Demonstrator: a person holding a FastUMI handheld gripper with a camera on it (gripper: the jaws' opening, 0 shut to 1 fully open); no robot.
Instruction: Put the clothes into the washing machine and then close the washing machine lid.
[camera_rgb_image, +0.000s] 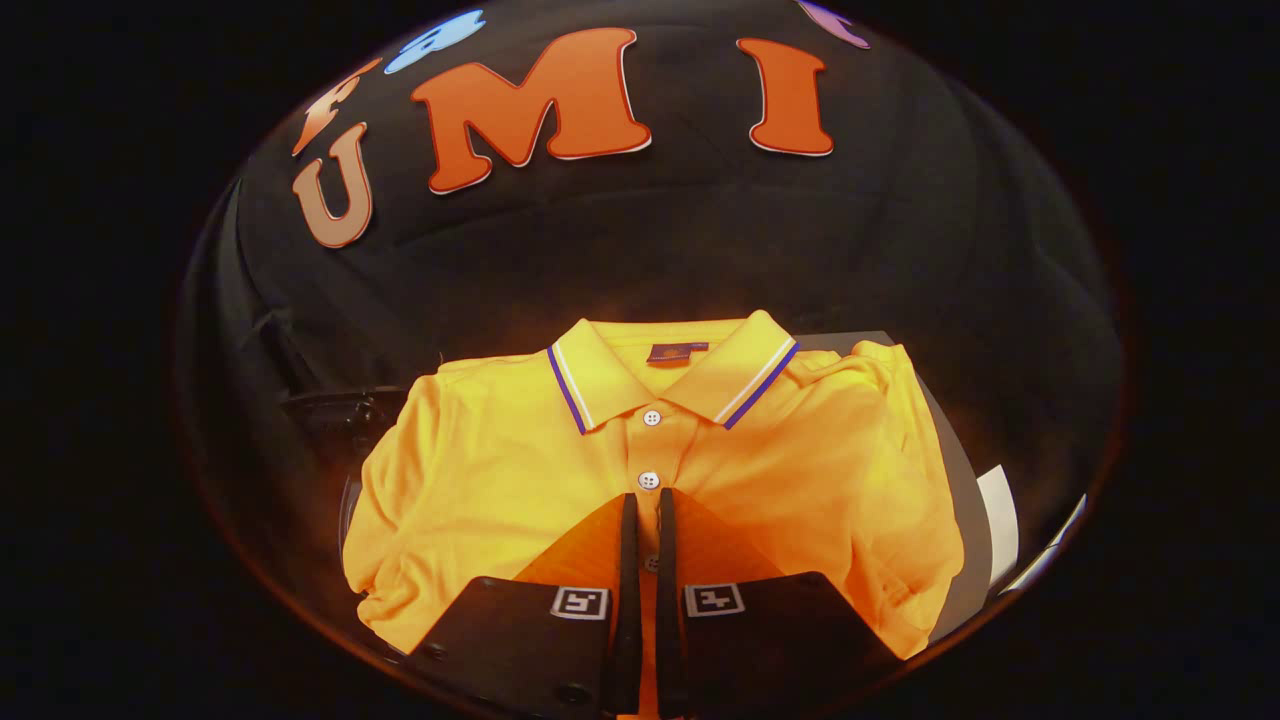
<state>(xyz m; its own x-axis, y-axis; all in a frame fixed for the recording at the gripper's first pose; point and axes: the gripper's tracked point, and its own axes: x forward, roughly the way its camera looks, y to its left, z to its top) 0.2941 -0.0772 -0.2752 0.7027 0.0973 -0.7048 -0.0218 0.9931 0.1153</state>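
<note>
A folded orange polo shirt (640, 470) lies flat on a dark table (955, 470), its collar (672, 375) with blue and white trim pointing away toward the booth wall. Two white buttons (649, 480) run down the placket. The gripper (646, 505) sits over the shirt's front, its fingers (628, 560) drawn nearly together, a thin strip of shirt fabric showing in the gap; whether they pinch it I cannot tell.

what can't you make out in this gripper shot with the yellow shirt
- Shirt: its lower front is hidden behind the tongs in the gripper view.
- Tongs: nearly closed over the button strip; whether they pinch cloth cannot be told.
- Dark surface under the shirt: mostly covered, lost in shadow.
- White object beside the shirt: too little shows to identify.
</note>
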